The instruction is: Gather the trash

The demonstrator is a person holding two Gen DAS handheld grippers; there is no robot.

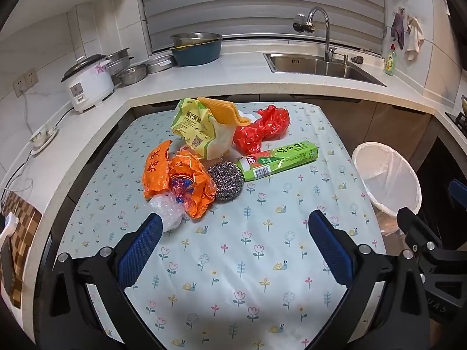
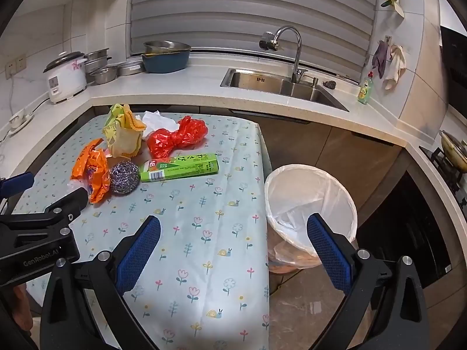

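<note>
Left wrist view: the left gripper (image 1: pixel 235 227) hangs over the flowered table (image 1: pixel 248 262), fingers (image 1: pixel 140 250) spread wide and empty. The trash heap lies at twelve o'clock: orange bag (image 1: pixel 178 179), steel scourer (image 1: pixel 226 179), green box (image 1: pixel 277 160), red bag (image 1: pixel 262 129).

Right wrist view: the right gripper (image 2: pixel 233 229) is likewise released and empty; the lined bin (image 2: pixel 309 204) stands at one o'clock, the trash at eleven.

Floral-clothed table (image 1: pixel 248 262), orange wrapper (image 1: pixel 178 180), steel scourer (image 1: pixel 226 180), green box (image 1: pixel 278 160), red bag (image 1: pixel 262 129)
</note>
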